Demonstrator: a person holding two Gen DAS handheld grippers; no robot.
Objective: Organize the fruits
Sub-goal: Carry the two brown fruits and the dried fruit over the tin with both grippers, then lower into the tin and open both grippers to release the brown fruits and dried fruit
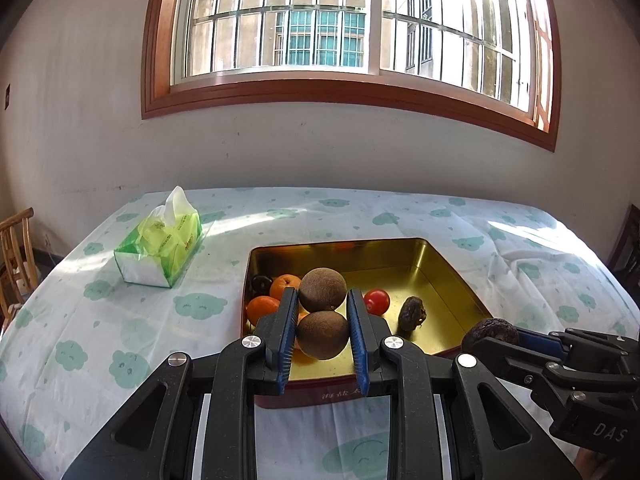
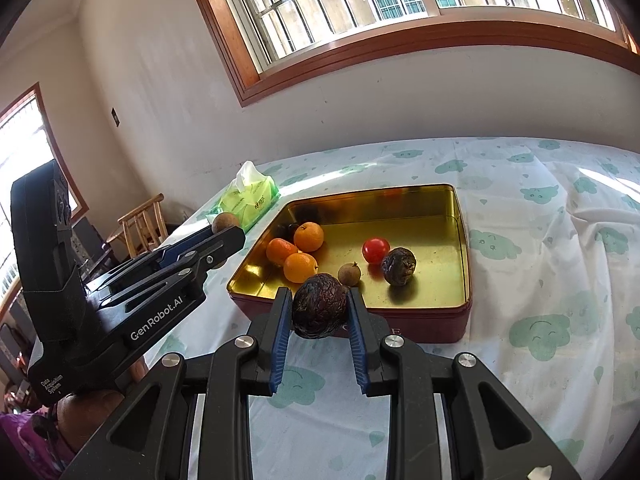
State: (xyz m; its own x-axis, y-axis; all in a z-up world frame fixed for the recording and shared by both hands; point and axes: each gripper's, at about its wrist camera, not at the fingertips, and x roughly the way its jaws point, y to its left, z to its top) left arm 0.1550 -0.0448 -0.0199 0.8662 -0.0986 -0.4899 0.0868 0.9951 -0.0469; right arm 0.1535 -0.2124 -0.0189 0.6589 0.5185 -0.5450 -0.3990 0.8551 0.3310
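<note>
Left wrist view: pinching a brown round fruit [image 1: 322,286] at the fingertips of the left gripper [image 1: 322,296], narrowly closed, above the near end of the gold tin [image 1: 440,256]. Just below, a second brown fruit [image 1: 322,338] in the tin, beside oranges [image 1: 262,308] and a tomato [image 1: 377,301].

Right wrist view: clamping a wrinkled dark fruit [image 2: 320,312] in the right gripper [image 2: 320,298], just before the tin's near wall, over the tablecloth [image 2: 540,240]. Inside the tin, another wrinkled fruit [image 2: 398,266] near the tomato.
</note>
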